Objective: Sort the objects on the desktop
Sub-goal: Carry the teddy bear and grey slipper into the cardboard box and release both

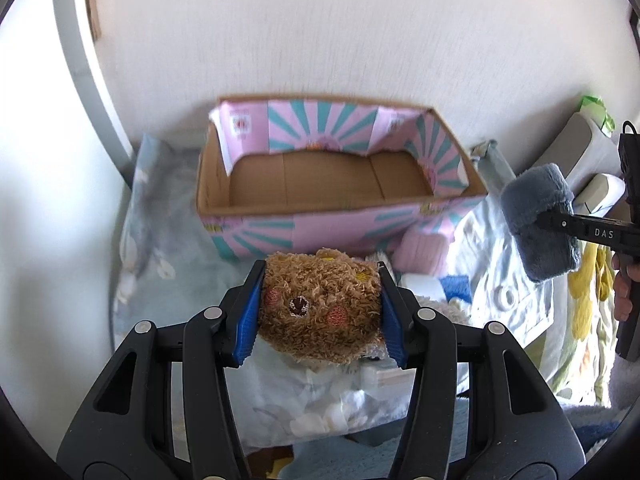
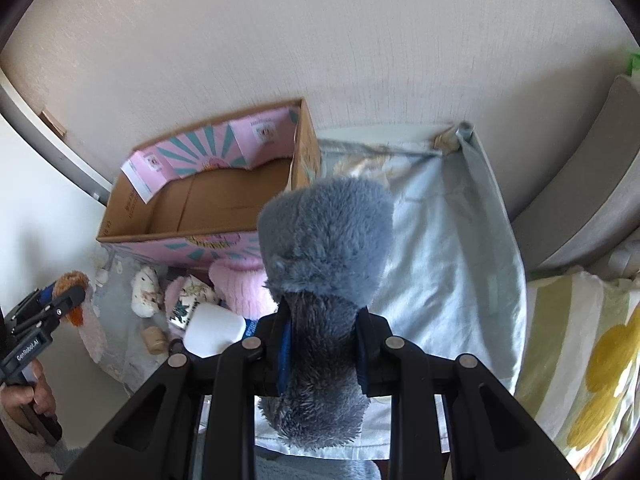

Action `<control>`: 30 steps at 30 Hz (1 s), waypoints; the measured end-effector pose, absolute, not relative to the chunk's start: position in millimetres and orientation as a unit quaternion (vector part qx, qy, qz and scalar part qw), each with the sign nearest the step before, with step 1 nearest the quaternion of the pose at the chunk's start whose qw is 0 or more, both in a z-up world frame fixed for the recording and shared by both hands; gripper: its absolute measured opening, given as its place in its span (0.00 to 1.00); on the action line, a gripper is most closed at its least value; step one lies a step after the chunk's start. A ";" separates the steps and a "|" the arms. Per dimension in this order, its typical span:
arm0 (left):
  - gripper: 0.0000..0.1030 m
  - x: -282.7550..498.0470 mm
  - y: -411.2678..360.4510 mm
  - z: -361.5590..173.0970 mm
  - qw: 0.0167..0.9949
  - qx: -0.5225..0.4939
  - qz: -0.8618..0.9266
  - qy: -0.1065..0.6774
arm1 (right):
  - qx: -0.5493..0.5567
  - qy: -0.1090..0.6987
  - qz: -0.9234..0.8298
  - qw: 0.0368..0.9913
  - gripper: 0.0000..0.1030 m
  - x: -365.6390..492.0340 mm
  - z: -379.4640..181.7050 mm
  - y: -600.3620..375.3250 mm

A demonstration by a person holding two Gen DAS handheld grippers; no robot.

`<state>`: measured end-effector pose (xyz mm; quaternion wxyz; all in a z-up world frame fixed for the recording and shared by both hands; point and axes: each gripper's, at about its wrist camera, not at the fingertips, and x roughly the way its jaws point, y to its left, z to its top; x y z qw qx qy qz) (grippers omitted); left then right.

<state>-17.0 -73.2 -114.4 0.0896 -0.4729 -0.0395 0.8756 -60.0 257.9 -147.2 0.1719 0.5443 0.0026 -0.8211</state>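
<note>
The left gripper (image 1: 320, 308) clamps a brown curly plush (image 1: 318, 304) in front of the open cardboard box (image 1: 344, 216), while the right gripper (image 2: 322, 346) pinches a grey fluffy plush (image 2: 326, 240) just right of it

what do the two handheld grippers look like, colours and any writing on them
Both are black plastic with angular linkage arms, silver round pivot pins and blue ribbed pads. The left gripper carries a white "GenRobot.AI" label on its side, seen from the right wrist view. The right gripper shows white "DAS" lettering and a thin black cable loop at its top.
</note>
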 end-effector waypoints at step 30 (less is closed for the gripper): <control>0.46 -169.1 -93.7 -67.8 0.114 -0.481 0.869 -0.014 | 0.550 0.087 -0.768 0.315 0.23 -167.1 -74.0 124.8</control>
